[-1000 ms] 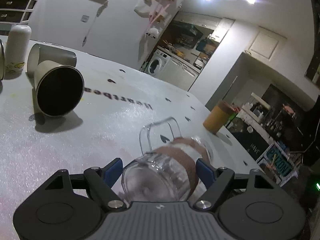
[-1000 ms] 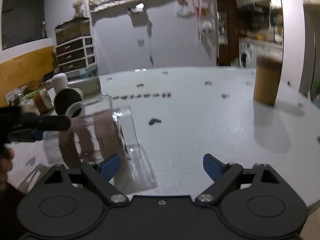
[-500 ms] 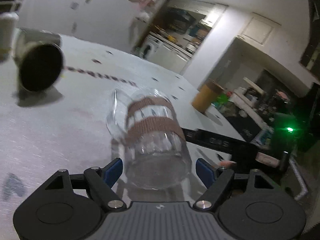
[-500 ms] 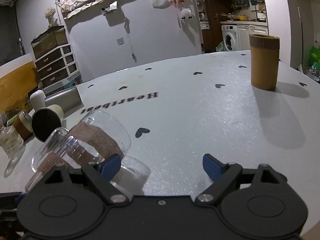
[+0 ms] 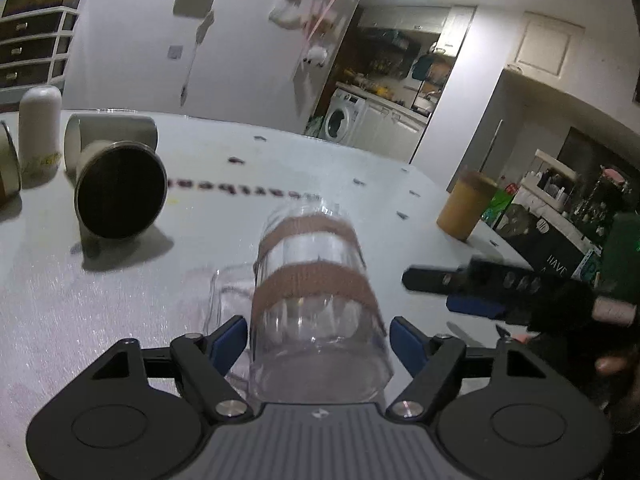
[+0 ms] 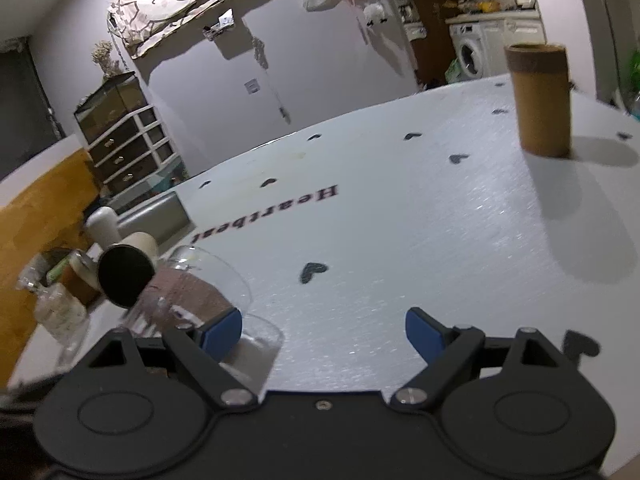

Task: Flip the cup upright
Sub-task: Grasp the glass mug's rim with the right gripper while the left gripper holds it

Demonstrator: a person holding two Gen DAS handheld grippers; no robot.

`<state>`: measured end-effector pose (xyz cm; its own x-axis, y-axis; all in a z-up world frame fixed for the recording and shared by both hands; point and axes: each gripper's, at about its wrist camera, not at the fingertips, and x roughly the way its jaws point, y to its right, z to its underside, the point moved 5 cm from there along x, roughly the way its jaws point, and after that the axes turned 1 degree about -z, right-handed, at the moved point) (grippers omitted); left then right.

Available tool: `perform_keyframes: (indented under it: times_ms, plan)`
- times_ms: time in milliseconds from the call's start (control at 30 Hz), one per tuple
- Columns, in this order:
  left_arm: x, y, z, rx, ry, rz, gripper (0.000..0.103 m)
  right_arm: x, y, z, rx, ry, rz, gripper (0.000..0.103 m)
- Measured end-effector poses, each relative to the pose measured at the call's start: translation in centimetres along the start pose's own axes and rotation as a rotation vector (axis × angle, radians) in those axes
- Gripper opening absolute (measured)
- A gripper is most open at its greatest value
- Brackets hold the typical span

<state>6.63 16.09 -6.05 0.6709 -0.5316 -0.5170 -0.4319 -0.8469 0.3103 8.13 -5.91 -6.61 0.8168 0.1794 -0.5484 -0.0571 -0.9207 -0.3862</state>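
Note:
A clear glass mug (image 5: 316, 308) with two brown bands and a side handle sits between the blue pads of my left gripper (image 5: 318, 338), which is shut on it; its base faces the camera and its mouth points away, tilted over the white table (image 5: 100, 300). The mug also shows in the right wrist view (image 6: 196, 296), low at the left, leaning. My right gripper (image 6: 324, 330) is open and empty, just right of the mug; it shows in the left wrist view (image 5: 480, 292) as a dark bar.
A tan cup (image 5: 120, 194) lies on its side at the left with a grey cup (image 5: 112, 132) behind it and a white bottle (image 5: 40, 128). A brown cylinder cup (image 6: 540, 100) stands upright at the far right. Jars (image 6: 60, 312) crowd the left edge.
My left gripper has swung the mug round from lying near the table to tilted with its mouth pointing away. The right gripper has drawn back to the mug's right.

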Motion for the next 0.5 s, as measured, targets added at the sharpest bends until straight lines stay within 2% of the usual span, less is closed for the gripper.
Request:
perform_keyframes:
  times_ms: [167,367,500]
  plan:
    - [-0.5,-0.5,0.2,0.005,0.001,0.003,0.076,1.2,-0.7,-1.2,0.076,-0.072,-0.103,0.093]
    - [-0.6,-0.5,0.2,0.002,0.001,0.007,0.076,6.1,-2.9,-2.5,0.187,-0.303,-0.282,0.095]
    - [-0.6,-0.3,0.1,0.017,0.001,0.009,0.076,8.7,-4.0,-2.8,0.265,-0.415,-0.31,0.096]
